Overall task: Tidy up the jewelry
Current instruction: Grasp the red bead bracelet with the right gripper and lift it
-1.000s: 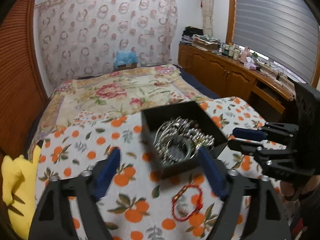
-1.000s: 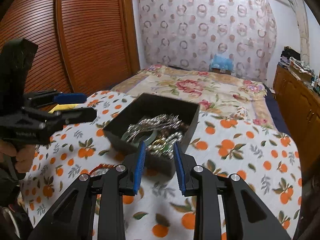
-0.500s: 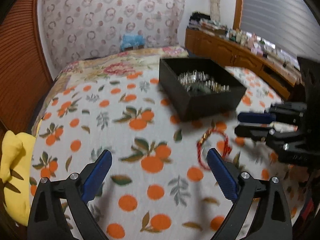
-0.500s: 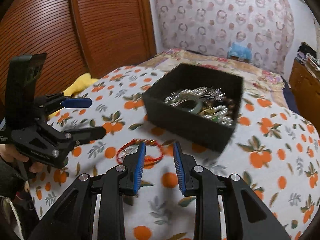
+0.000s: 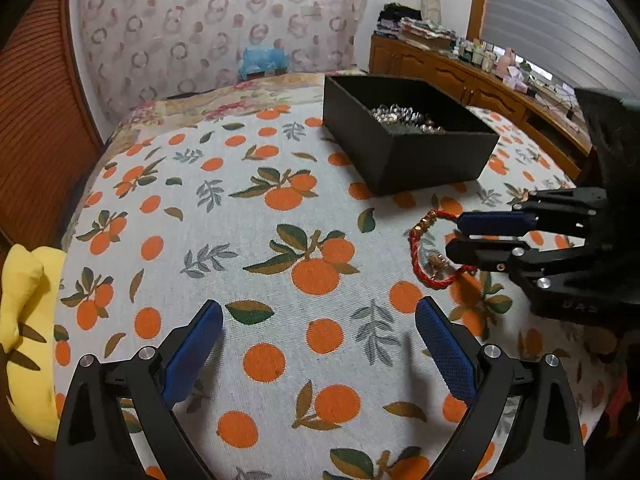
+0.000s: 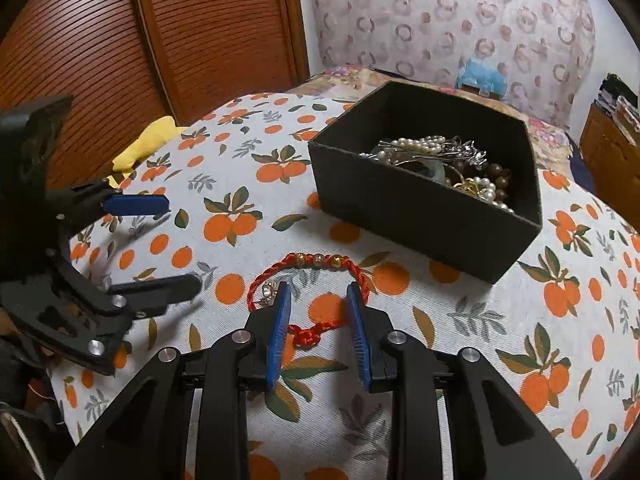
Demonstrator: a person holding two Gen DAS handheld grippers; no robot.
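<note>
Jewelry is mostly gathered in the black box [image 6: 424, 204]; one red braided bracelet [image 6: 316, 268] is left on the bedspread [image 5: 240, 240] just beside it. Right gripper [image 6: 320, 312] is poised partly open over the bracelet, nothing gripped; left gripper [image 5: 318, 340] is held wide, empty.

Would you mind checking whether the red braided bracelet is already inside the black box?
No, the red bracelet lies on the orange-print cloth in front of the black box, with the right gripper open around its near side.
</note>
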